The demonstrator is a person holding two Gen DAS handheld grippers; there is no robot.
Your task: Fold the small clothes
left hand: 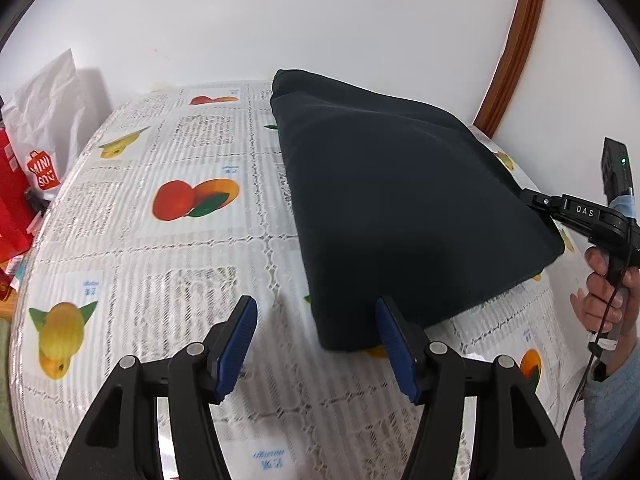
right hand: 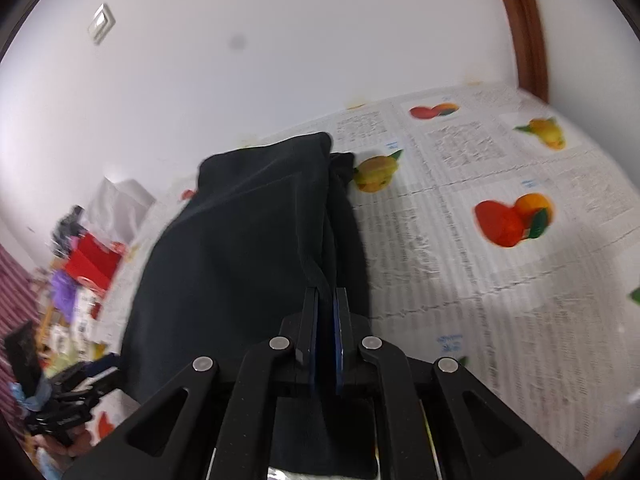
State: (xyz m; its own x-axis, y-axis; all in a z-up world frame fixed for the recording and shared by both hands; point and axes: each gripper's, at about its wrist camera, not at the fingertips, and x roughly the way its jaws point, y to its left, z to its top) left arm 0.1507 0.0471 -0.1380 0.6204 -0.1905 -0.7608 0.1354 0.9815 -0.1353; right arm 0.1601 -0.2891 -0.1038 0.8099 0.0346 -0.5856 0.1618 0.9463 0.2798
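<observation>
The table (left hand: 168, 248) filled most of what I could see, covered by a white lace-patterned cloth printed with fruit pictures and blocks of text, and it ran up against a plain white wall (left hand: 320, 20) with a brown wooden frame (left hand: 516, 40) curving down at the right. On that cloth lay the dark garment (left hand: 400, 208), a black piece of small clothing, spread over the far right part of the table in my left view, its far corner near the wall and its near corner reaching down towards my left tool. Its right edge was lifted off the cloth where my other tool had it.

My left gripper (left hand: 316, 340) stood spread apart, its blue pads (left hand: 236, 344) empty. The garment's near corner sat just beside the right-hand pad, partly behind it, and I could not tell whether cloth and pad touched. Between the jaws I saw only tablecloth.

My right gripper (right hand: 325, 320) was pressed together on a fold of the dark garment's edge, the fabric running up out of the narrow gap between the jaws and away from me towards the wall. In the left view that same tool pinched the garment's right corner, with a hand (left hand: 608, 288) wrapped around its handle and a light blue sleeve below.

At the left edge of the table stood a white paper bag (left hand: 52, 120) and a red bag beside it, well apart from the garment.
</observation>
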